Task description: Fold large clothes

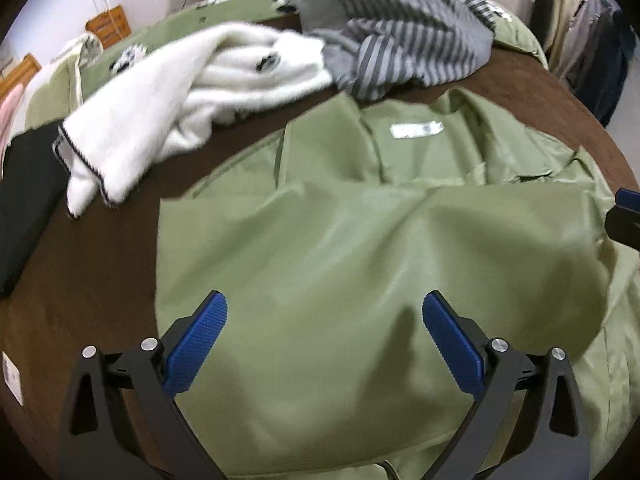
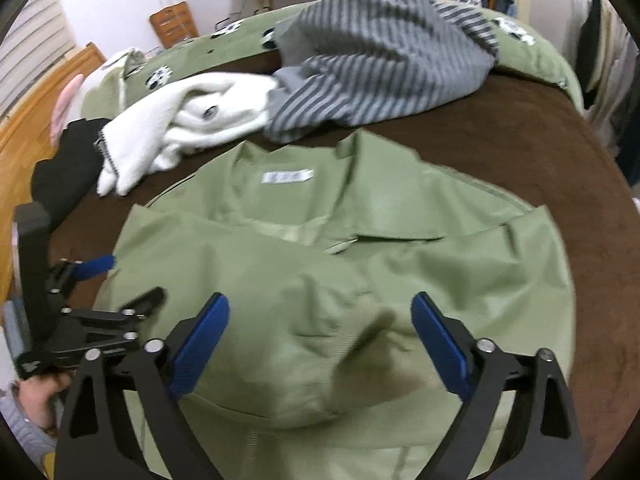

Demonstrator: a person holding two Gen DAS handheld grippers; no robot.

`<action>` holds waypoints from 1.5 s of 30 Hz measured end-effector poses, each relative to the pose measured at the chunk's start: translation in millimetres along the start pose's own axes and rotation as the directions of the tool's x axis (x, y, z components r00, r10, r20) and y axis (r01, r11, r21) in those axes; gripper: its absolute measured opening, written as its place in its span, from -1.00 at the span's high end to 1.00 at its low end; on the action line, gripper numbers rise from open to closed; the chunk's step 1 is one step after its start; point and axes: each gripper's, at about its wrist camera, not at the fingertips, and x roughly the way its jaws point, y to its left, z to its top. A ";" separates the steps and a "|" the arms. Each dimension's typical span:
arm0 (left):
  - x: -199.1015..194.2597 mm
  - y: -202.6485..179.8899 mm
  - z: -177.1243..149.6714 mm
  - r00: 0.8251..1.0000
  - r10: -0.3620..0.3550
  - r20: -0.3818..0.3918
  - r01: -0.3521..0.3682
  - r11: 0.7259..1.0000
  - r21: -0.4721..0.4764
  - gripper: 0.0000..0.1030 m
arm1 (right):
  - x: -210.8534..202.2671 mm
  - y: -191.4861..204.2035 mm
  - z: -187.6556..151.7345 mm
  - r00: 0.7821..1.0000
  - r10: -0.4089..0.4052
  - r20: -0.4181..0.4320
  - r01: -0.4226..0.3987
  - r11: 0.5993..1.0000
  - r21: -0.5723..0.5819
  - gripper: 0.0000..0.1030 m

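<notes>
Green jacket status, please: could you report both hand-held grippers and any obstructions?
Left hand-held gripper open, right hand-held gripper open, both empty. Green jacket spread flat, partly folded. White sweater and striped garment lie just beyond collar.

Big bed with a brown cover (image 2: 560,168). On it, a green jacket (image 2: 400,208). Behind the jacket, a fluffy white sweater (image 2: 200,120), a grey striped top (image 2: 380,76); left of it, black cloth (image 1: 28,200).

Both wrist cameras look forward and down from the near edge, close above the green jacket (image 1: 360,240); they share it and the far garment pile (image 2: 360,80).
</notes>
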 end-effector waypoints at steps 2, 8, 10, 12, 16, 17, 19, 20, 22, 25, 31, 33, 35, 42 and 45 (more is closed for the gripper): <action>10.5 4.2 -4.6 1.000 -0.008 -0.023 0.007 1.000 -0.018 -0.87 | 12.0 2.4 -4.5 1.000 -0.011 -0.026 0.011 1.000 -0.015 -0.51; 28.2 16.5 -17.1 0.999 -0.032 -0.043 0.028 0.996 -0.080 -0.89 | 28.6 -11.3 -25.1 0.997 -0.037 -0.063 0.035 0.999 -0.024 -0.34; 32.6 21.1 -19.7 0.998 -0.031 -0.045 0.027 0.995 -0.100 -0.89 | 29.2 -15.4 -30.8 0.997 -0.048 -0.063 0.047 0.999 -0.023 -0.34; 34.8 24.2 -20.9 0.999 -0.024 -0.045 0.019 0.994 -0.105 -0.89 | 30.3 -20.2 -34.9 0.996 -0.049 -0.071 0.048 0.999 -0.013 -0.34; 38.3 24.7 -22.2 0.999 -0.017 -0.048 0.013 0.996 -0.094 -0.89 | 42.8 -31.4 -43.5 0.994 -0.029 -0.105 0.033 0.999 0.039 -0.42; 39.3 24.2 -22.6 0.999 -0.015 -0.047 0.010 0.996 -0.088 -0.89 | 45.5 -32.9 -44.7 0.994 -0.026 -0.103 0.031 0.998 0.047 -0.44; 40.6 24.3 -22.7 0.999 -0.013 -0.044 0.009 0.996 -0.085 -0.89 | 50.0 -33.9 -45.8 0.995 -0.027 -0.098 0.032 0.998 0.047 -0.48; 40.5 24.7 -22.8 0.999 -0.013 -0.043 0.009 0.996 -0.086 -0.89 | 51.5 -32.7 -46.2 0.995 -0.034 -0.096 0.037 0.999 0.037 -0.50; 41.2 25.0 -23.0 0.999 -0.010 -0.038 0.007 0.996 -0.087 -0.89 | 53.4 -31.0 -47.0 0.995 -0.042 -0.090 0.045 0.999 0.025 -0.53; 42.0 25.1 -22.4 0.999 -0.008 -0.034 0.005 0.996 -0.090 -0.89 | 53.2 -31.0 -47.5 0.995 -0.044 -0.086 0.046 0.999 0.028 -0.53; 41.8 24.9 -22.1 0.999 -0.004 -0.036 0.001 0.996 -0.093 -0.89 | 52.1 -32.1 -47.7 0.996 -0.044 -0.077 0.046 0.998 0.030 -0.53; 41.8 24.5 -21.6 0.999 -0.003 -0.036 0.000 0.996 -0.093 -0.89 | 51.8 -32.1 -47.5 0.996 -0.044 -0.079 0.046 0.998 0.033 -0.53; 41.4 24.9 -21.0 0.999 -0.003 -0.039 -0.001 0.995 -0.096 -0.89 | 50.8 -31.7 -46.9 0.996 -0.045 -0.081 0.048 0.998 0.030 -0.54; 14.7 27.7 -17.0 1.000 0.002 -0.026 -0.005 0.994 -0.111 -0.87 | 16.9 -30.0 -28.9 0.998 -0.052 -0.041 0.053 0.998 0.018 -0.56; -9.2 26.6 -19.1 1.000 0.023 -0.015 -0.025 0.996 -0.089 -0.87 | -8.1 -30.5 -21.1 0.998 -0.066 -0.006 0.067 0.998 0.018 -0.63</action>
